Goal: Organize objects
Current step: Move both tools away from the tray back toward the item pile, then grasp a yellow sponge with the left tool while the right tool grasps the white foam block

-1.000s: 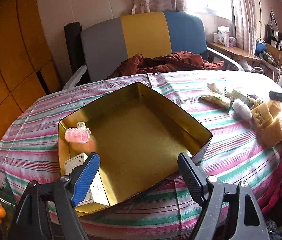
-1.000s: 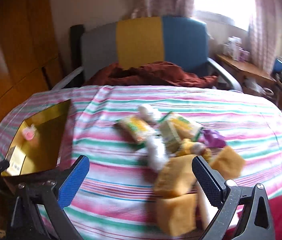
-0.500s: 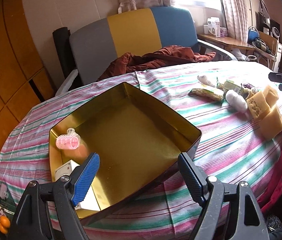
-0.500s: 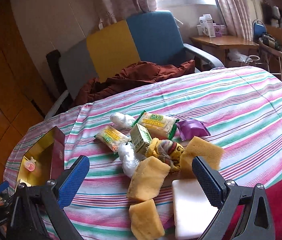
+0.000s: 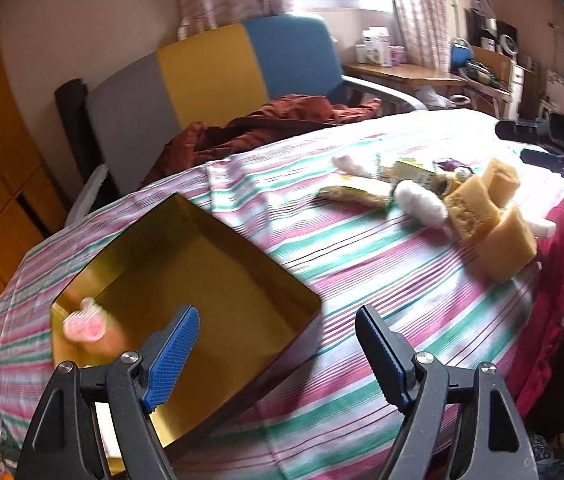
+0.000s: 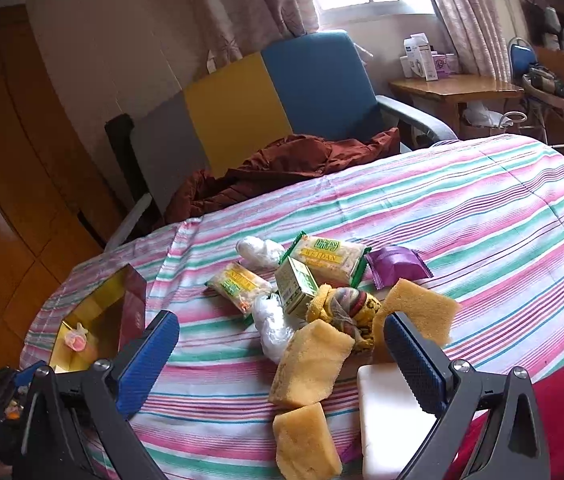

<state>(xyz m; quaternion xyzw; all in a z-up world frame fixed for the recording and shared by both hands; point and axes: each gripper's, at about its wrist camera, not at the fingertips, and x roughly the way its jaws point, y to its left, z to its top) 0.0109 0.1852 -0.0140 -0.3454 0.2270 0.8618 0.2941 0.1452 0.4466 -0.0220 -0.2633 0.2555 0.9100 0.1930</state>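
Left gripper: mine, fingers spread wide with nothing between them, hanging over the near corner of the gold tin box.

Gold tin box: open, on the striped tablecloth; a pink hair roller lies in its left corner.

Right gripper: mine, fingers spread wide and empty, above the pile of loose items.

Pile, on the tablecloth, well apart from the tin:
- three yellow sponges, nearest, middle, far right
- white foam block, just beside the nearest sponge
- green carton
- two green-edged snack packets
- purple sachet
- two crumpled clear bags
- yellow patterned cloth, touching the middle sponge
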